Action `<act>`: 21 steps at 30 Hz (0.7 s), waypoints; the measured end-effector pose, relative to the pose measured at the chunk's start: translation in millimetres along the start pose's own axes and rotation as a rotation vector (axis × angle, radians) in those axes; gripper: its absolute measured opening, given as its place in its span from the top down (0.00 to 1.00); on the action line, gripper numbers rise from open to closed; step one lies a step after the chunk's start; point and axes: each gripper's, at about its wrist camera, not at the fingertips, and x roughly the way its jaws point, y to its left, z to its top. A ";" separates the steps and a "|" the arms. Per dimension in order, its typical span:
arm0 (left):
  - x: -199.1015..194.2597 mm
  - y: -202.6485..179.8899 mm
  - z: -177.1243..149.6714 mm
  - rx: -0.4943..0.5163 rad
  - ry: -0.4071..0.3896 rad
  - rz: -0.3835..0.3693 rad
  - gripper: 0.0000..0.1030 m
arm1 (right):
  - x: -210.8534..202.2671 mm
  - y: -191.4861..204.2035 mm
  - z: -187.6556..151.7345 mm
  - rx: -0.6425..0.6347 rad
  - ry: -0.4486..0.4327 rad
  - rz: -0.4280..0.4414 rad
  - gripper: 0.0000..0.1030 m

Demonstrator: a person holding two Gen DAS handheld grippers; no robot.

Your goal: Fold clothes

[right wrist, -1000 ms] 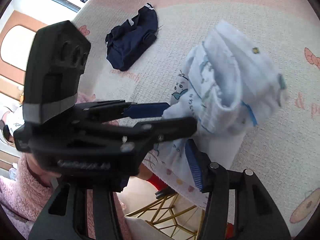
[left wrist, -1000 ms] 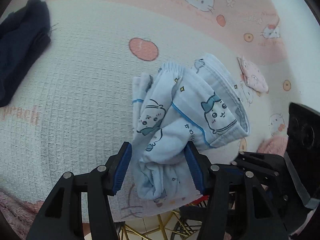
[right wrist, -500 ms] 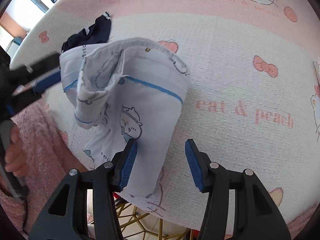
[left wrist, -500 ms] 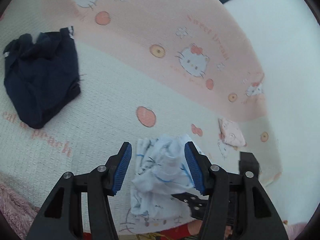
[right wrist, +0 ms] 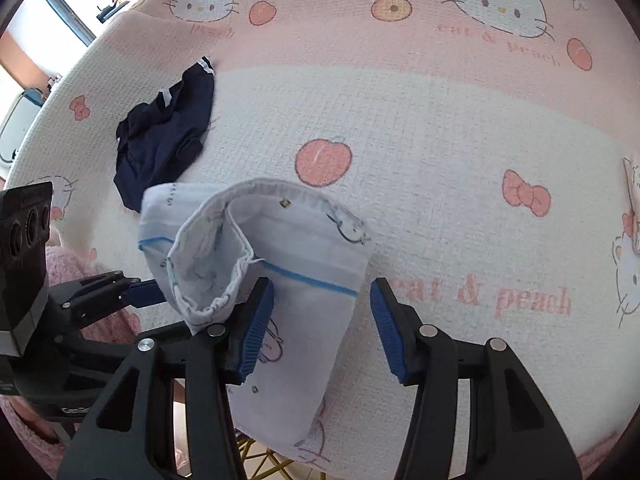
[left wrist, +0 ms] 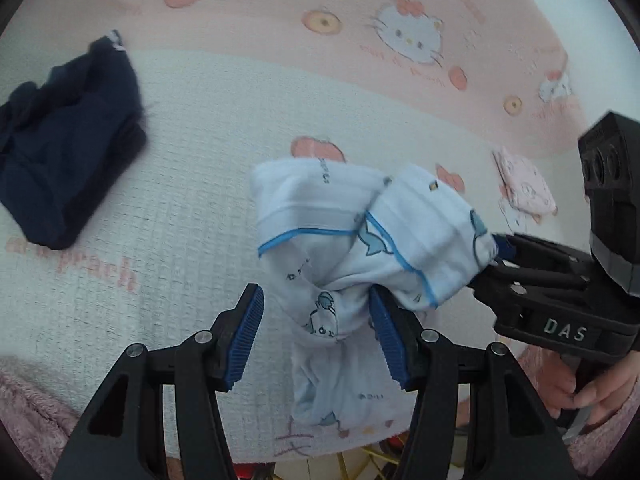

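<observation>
Blanket (right wrist: 440, 152): garment (left wrist: 360, 236) turned, lifted.

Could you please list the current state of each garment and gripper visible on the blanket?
Light blue printed garment: crumpled, bunched, partly draped over the blanket edge, not yet folded.
Navy garment: crumpled heap, lying apart, untouched.
Small pink garment: lying flat near the far side.
Left gripper: jaws open, cloth between them.
Right gripper: jaws open, cloth between them.
Blanket: spread flat.
</observation>
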 end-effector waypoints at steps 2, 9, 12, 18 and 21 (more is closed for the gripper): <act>-2.0 7.6 5.4 -0.042 -0.025 0.013 0.44 | -0.3 6.3 9.5 -0.001 -0.015 0.030 0.49; 5.4 1.7 -0.7 -0.028 0.010 -0.011 0.44 | 11.8 13.2 33.4 0.079 -0.051 -0.066 0.49; 11.0 -6.1 -7.4 0.004 0.046 -0.032 0.44 | 8.2 8.5 21.8 0.110 -0.057 -0.045 0.49; 22.2 -21.8 -20.9 0.069 0.116 -0.075 0.80 | 20.1 -4.9 2.3 0.100 -0.002 -0.080 0.48; 27.8 -29.7 -27.7 0.102 0.152 -0.096 0.87 | 16.2 -15.8 0.9 0.157 -0.003 -0.059 0.48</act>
